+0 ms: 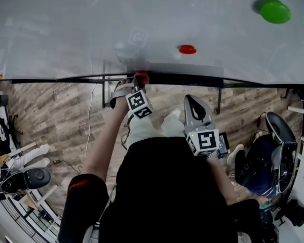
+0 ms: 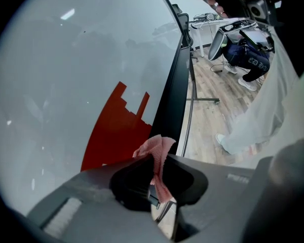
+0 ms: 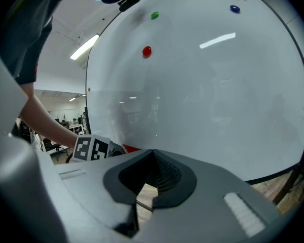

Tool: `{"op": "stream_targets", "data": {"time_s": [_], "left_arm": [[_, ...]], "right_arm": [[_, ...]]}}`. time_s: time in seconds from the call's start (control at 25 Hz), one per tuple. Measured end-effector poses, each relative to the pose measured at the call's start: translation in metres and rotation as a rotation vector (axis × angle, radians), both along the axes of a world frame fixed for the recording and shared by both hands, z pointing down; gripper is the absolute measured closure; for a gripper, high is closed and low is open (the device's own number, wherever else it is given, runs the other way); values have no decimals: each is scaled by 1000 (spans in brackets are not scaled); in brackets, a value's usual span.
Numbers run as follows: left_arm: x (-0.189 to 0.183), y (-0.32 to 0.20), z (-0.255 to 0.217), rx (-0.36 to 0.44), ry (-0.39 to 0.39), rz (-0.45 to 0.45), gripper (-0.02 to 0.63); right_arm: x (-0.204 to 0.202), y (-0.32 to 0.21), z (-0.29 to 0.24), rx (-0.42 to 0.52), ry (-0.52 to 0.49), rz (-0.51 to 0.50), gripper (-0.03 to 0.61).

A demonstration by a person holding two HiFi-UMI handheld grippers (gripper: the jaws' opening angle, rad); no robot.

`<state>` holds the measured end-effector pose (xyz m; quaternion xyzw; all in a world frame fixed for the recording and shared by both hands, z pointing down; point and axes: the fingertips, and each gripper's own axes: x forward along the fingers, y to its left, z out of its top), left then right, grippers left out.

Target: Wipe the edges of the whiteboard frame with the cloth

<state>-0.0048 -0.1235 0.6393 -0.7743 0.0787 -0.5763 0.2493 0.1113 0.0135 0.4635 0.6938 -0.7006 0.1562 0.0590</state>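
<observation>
The whiteboard [image 1: 142, 19] fills the top of the head view, and its black frame [image 1: 66, 78] runs along the lower edge. My left gripper [image 1: 140, 80] is shut on a red cloth [image 1: 142, 77] that touches this frame. In the left gripper view the cloth [image 2: 159, 148] sticks up from the pinched jaws [image 2: 154, 161], right beside the black frame [image 2: 175, 85]. A red reflection [image 2: 119, 130] shows on the board next to it. My right gripper [image 1: 193, 103] hangs below the frame, shut and empty [image 3: 152, 155].
A red magnet [image 1: 187, 49] and a green magnet [image 1: 274, 11] stick to the board; a blue one [image 3: 235, 8] shows in the right gripper view. The board's stand leg [image 1: 219, 101] drops to the wooden floor. An office chair [image 1: 281, 135] and a seated person [image 1: 256, 168] are at the right.
</observation>
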Motion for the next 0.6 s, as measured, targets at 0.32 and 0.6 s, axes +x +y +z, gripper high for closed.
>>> {"op": "stream_targets", "data": {"time_s": [0.32,0.6], "left_arm": [[11,10,3,-14,-5,3,569],[20,11,2,-7,-4,20,569]], "right_arm": [[15,12,1,-1,10,-34,577],[18,10,-2,-4,16,-24,577]]}}
